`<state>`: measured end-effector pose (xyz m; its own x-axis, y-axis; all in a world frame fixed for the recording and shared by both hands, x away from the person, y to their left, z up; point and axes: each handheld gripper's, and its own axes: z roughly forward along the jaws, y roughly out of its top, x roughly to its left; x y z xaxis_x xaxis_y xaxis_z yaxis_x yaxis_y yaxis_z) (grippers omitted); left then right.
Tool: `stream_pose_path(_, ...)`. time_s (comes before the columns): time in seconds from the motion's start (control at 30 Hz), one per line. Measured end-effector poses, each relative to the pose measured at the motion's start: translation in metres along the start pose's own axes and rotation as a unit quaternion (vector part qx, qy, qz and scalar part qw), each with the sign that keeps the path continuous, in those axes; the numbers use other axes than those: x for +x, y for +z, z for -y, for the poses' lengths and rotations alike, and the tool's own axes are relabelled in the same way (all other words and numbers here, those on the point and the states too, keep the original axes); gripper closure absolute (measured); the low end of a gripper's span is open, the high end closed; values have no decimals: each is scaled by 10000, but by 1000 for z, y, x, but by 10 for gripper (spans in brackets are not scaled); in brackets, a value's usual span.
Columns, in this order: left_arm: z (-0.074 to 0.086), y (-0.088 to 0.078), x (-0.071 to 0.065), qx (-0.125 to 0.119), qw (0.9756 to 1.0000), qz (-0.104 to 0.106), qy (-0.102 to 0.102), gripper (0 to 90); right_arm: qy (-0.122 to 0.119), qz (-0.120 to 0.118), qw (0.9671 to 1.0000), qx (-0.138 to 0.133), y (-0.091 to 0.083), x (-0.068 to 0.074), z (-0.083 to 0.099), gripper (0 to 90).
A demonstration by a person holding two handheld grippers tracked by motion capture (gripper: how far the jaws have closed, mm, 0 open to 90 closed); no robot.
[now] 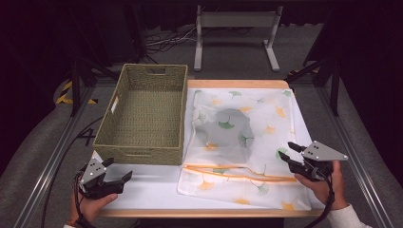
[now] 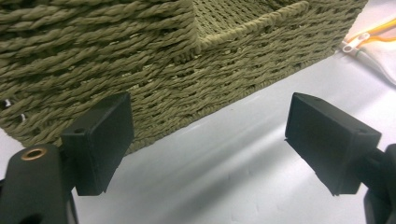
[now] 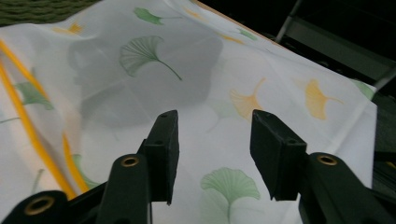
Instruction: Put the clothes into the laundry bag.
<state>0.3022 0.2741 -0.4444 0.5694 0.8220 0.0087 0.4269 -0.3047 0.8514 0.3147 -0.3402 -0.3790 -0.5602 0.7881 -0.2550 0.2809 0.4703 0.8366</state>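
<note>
A white laundry bag [image 1: 266, 118] printed with green and orange ginkgo leaves lies flat on the right half of the table. A grey garment [image 1: 228, 133] shows through its fabric, and an orange zip [image 1: 237, 173] runs along its near end. An olive woven basket [image 1: 142, 156] stands to its left, with nothing inside. My right gripper [image 1: 286, 150] hovers open over the bag's right edge; in the right gripper view the jaws [image 3: 215, 135] stand apart above the bag's cloth [image 3: 280, 84]. My left gripper [image 1: 119, 168] rests open near the basket's front left corner, facing the basket wall [image 2: 140, 56].
The white tabletop [image 1: 152, 190] shows bare in front of the basket. Beyond the table's far edge a grey metal stand [image 1: 235, 28] sits on the floor, with cables [image 1: 166, 40] nearby. Dark frame legs [image 1: 76, 85] flank both sides of the table.
</note>
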Motion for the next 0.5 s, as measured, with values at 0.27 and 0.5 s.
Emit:
stream_pose_path(0.27,7,-5,8,-129,9998,-7,-137,137,193,188,9996,39,9,-20,26,398)
stream_pose_path(0.5,7,-4,6,-143,9998,-21,-112,98,558,243,9980,156,13,-29,54,249)
